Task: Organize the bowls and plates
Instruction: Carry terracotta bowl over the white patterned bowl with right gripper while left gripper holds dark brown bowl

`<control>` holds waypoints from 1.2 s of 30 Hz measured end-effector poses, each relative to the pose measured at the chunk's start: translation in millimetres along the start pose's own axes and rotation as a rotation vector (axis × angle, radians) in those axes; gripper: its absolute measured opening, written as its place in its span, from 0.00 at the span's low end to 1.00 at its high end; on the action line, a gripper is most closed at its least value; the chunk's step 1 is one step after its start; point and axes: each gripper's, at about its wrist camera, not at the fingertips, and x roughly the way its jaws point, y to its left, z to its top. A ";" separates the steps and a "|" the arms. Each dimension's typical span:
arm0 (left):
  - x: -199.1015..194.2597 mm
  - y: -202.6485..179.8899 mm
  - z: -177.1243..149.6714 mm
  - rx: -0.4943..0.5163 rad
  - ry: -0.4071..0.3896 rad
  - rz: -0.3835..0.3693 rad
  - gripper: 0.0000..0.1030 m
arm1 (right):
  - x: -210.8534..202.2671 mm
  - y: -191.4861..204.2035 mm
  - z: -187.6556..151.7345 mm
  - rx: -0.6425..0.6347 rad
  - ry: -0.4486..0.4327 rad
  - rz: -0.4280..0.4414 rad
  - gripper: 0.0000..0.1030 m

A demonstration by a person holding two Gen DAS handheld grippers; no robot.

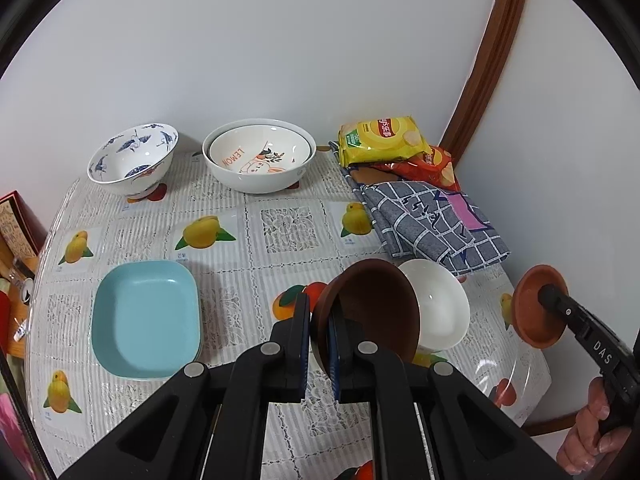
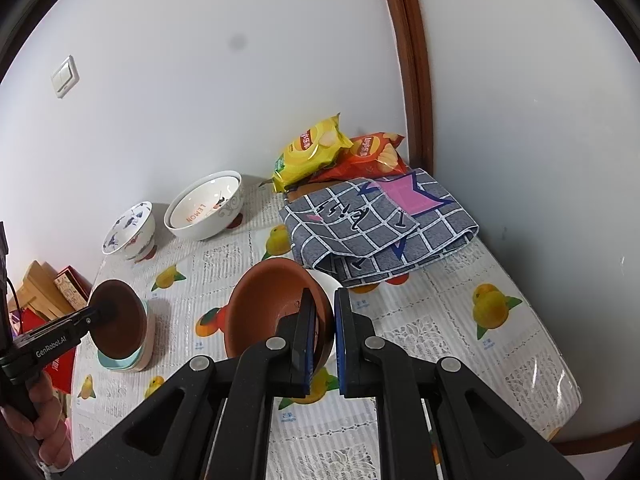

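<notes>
Jaws pressed on a rim: in the left wrist view the left gripper (image 1: 320, 340) pinches the edge of a dark brown bowl (image 1: 376, 312), tilted and held above the fruit-print tablecloth (image 1: 248, 216). Just behind it sits a plain white bowl (image 1: 440, 308); a light blue square dish (image 1: 146, 320) lies to the left, and at the far wall stand a blue-patterned bowl (image 1: 132, 158) and a lemon-print bowl nested in a larger white one (image 1: 260, 160). Chip bags (image 1: 380, 140) and a folded checked cloth (image 1: 432, 220) fill the corner.

From the right wrist view the right gripper (image 2: 322, 336) clamps the rim of a terracotta bowl (image 2: 272, 304) — also tilted, off the table (the white bowl peeks out behind it).
</notes>
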 end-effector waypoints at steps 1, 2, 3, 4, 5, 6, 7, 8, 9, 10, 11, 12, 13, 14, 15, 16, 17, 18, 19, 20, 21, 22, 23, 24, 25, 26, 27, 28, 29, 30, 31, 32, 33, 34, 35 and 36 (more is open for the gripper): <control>0.5 0.5 0.5 -0.002 0.000 0.001 0.08 | 1.0 1.1 -0.1 -0.001 0.002 0.001 0.09; 1.2 0.9 1.1 -0.003 -0.001 0.002 0.08 | 2.2 2.1 -0.3 -0.002 0.004 0.003 0.09; 1.8 1.0 1.4 -0.003 -0.003 0.002 0.08 | 3.0 2.6 -0.4 -0.003 0.006 0.004 0.09; 2.6 0.9 1.8 0.002 -0.005 -0.003 0.08 | 4.0 2.9 -0.4 -0.004 0.008 0.004 0.09; 3.0 0.3 1.8 0.003 -0.004 -0.006 0.08 | 5.1 3.6 -0.2 -0.005 0.009 0.003 0.09; 4.2 0.7 2.1 0.001 -0.002 -0.007 0.08 | 5.7 4.2 -0.1 -0.006 0.010 0.003 0.09; 4.6 1.1 2.2 -0.003 -0.003 -0.008 0.08 | 6.5 4.7 0.1 -0.006 0.010 0.002 0.09; 5.3 1.7 2.4 -0.006 -0.004 -0.009 0.08 | 7.5 5.4 0.5 -0.008 0.010 0.002 0.09; 6.0 2.1 2.8 -0.007 -0.002 -0.010 0.08 | 8.1 5.5 0.7 -0.009 0.010 0.002 0.09; 6.9 2.5 3.2 -0.006 0.000 -0.013 0.08 | 8.9 5.9 0.9 -0.009 0.011 0.001 0.09; 8.0 3.1 3.7 -0.006 0.001 -0.016 0.08 | 10.3 6.5 1.2 -0.010 0.013 0.000 0.09; 9.2 3.7 4.2 -0.007 0.003 -0.014 0.08 | 11.1 7.3 1.5 -0.011 0.014 0.000 0.09; 10.1 4.6 4.6 -0.010 0.003 -0.011 0.08 | 11.9 7.9 1.9 -0.014 0.015 -0.002 0.09; 10.9 4.9 4.8 -0.012 0.002 -0.011 0.08 | 12.9 8.3 2.2 -0.015 0.016 -0.004 0.09; 11.8 5.9 5.3 -0.016 0.003 -0.011 0.08 | 14.4 8.5 2.6 -0.015 0.018 -0.004 0.09; 13.4 7.6 6.2 -0.021 0.006 -0.013 0.08 | 15.5 8.6 2.7 -0.015 0.020 -0.004 0.09; 14.1 8.1 6.4 -0.022 0.007 -0.013 0.08 | 17.3 8.8 3.0 -0.014 0.022 -0.004 0.09; 15.7 9.5 7.0 -0.024 0.009 -0.007 0.08 | 19.5 8.8 3.1 -0.015 0.025 -0.005 0.09; 17.1 10.7 7.5 -0.025 0.011 -0.003 0.08 | 21.4 9.2 3.3 -0.017 0.027 -0.006 0.09; 18.0 11.2 7.6 -0.025 0.011 -0.001 0.08 | 24.7 9.8 3.1 -0.021 0.031 -0.008 0.09; 19.6 12.8 8.1 -0.028 0.011 -0.001 0.08 | 27.8 10.5 3.0 -0.025 0.036 -0.011 0.09; 21.7 14.9 8.7 -0.034 0.014 -0.001 0.08 | 31.1 11.5 2.7 -0.027 0.042 -0.012 0.09; 23.7 16.6 9.2 -0.038 0.016 -0.001 0.08 | 34.8 11.9 2.1 -0.029 0.047 -0.011 0.09; 26.1 18.3 9.7 -0.042 0.018 0.002 0.08 | 37.8 12.4 1.5 -0.031 0.051 -0.012 0.09; 29.3 20.0 9.9 -0.043 0.022 0.006 0.08 | 41.4 13.1 0.9 -0.034 0.056 -0.014 0.09; 31.0 20.8 10.3 -0.043 0.025 0.007 0.08 | 46.3 14.0 0.0 -0.037 0.063 -0.018 0.09; 34.6 22.4 10.3 -0.046 0.031 0.007 0.08 | 49.9 14.4 -0.5 -0.038 0.068 -0.019 0.09; 36.9 23.2 10.5 -0.048 0.035 0.008 0.08 | 53.5 14.6 -1.2 -0.038 0.074 -0.019 0.09; 39.8 24.3 10.4 -0.050 0.039 0.009 0.08 | 58.7 14.5 -2.1 -0.037 0.083 -0.018 0.09; 41.4 25.0 10.1 -0.051 0.042 0.010 0.08 | 62.0 14.0 -2.9 -0.036 0.088 -0.019 0.09; 44.7 26.2 9.9 -0.055 0.048 0.010 0.08 | 67.0 13.3 -3.9 -0.035 0.097 -0.020 0.09; 46.1 26.7 9.7 -0.056 0.049 0.009 0.08 | 70.7 13.1 -4.6 -0.036 0.103 -0.021 0.09; 48.9 27.6 9.5 -0.058 0.054 0.010 0.08 | 76.0 12.7 -5.9 -0.038 0.113 -0.023 0.09; 51.1 28.2 9.5 -0.057 0.057 0.011 0.08 | 80.3 12.4 -7.2 -0.039 0.120 -0.024 0.09; 52.5 28.6 9.8 -0.057 0.059 0.013 0.08 | 86.3 11.8 -9.3 -0.041 0.129 -0.028 0.09; 54.7 29.2 9.9 -0.056 0.061 0.016 0.08 | 90.4 11.6 -10.8 -0.045 0.136 -0.032 0.09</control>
